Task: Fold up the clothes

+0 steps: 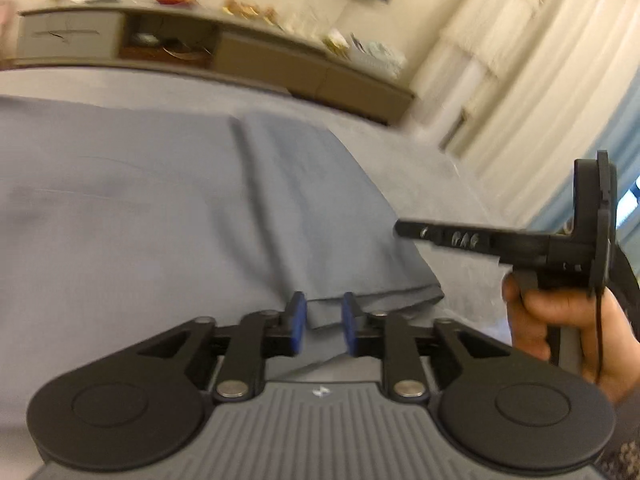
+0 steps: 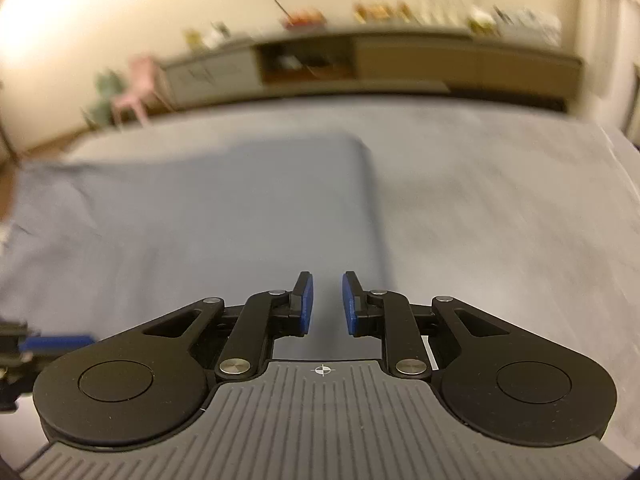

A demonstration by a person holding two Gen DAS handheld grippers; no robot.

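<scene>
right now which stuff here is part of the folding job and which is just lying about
Part of the job:
- blue garment, lying folded on the bed
- left gripper, open over the garment's edge
- right gripper, open and empty

Just lying about:
- low cabinet with clutter on top
- curtains
- pink chair

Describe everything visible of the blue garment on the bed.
The blue garment is a plain grey-blue, thin woven-looking fabric lying flat on the grey bed cover. It looks folded: layered edges show at the near corner and a lengthwise crease runs up it. The left gripper is open at that corner, gripping nothing.
</scene>
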